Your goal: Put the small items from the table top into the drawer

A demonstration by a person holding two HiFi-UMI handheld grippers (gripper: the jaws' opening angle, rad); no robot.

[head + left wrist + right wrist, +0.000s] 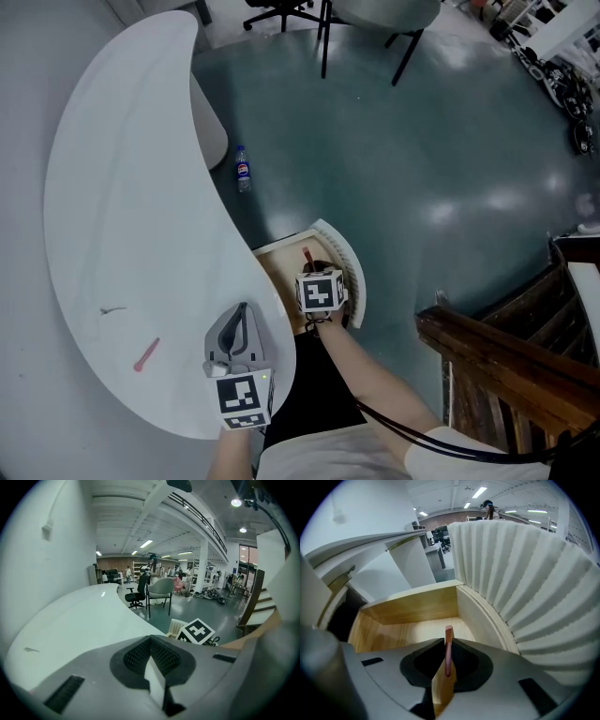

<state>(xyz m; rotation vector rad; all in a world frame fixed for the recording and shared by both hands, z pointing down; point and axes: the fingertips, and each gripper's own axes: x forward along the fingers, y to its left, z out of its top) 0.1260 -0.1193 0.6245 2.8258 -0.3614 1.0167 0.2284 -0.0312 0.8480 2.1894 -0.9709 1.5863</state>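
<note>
Stick (448,651), reddish, is clamped between the right gripper's (448,642) jaws, inside the open wooden drawer (412,606) and clear of its floor. Left gripper (241,319) sits over the table's (122,187) near edge, jaws together, nothing between them. Pink stick (146,355) lies on the table beside it.

Counts:
- 2 tools: left tool (153,667), right tool (447,667).
- 2 sticks: one red stick (145,356) on the tabletop (122,187), the other red stick (448,649) in the right tool.
- 1 small grey scrap (112,310).
- 1 drawer (349,272).
- 1 bottle (243,170).
- 2 chairs: office chair (278,11), pale chair (380,11).
</note>
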